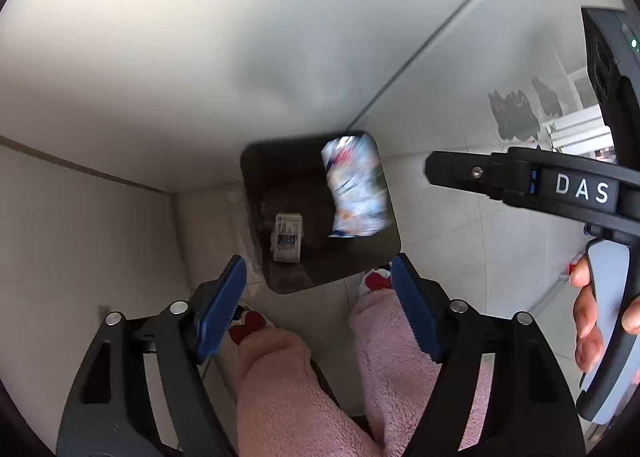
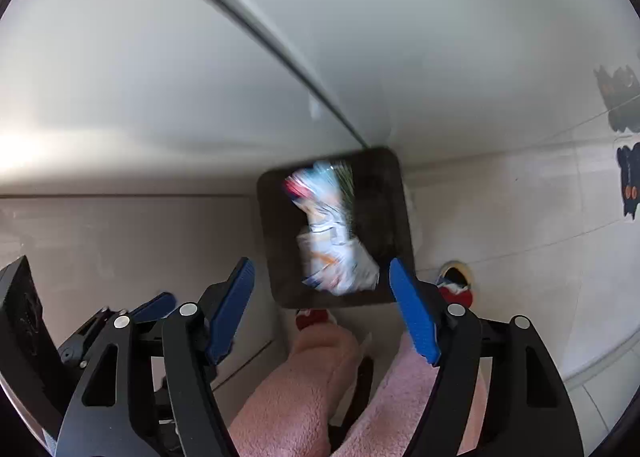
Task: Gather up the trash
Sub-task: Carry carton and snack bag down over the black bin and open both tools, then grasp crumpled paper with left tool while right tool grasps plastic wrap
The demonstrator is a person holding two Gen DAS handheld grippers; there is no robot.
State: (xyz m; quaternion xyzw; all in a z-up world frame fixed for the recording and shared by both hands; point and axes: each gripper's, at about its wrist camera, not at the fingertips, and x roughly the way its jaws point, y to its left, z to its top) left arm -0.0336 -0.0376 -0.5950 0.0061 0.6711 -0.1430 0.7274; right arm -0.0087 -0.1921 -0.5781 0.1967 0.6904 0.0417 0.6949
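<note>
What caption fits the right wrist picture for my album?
Open right gripper above a dark bin as a blurred colourful wrapper drops in.

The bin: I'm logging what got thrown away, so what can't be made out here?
- Wrapper over the bin: motion-blurred in both wrist views, print unreadable.
- Small pack on the bin's floor: left wrist view only, label too small; the wrapper hides it in the right.
- Bin's near rim: right view, partly behind the right hand-held gripper.

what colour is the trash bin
Black, or very dark: the trash bin shows best in the left wrist view.
</note>
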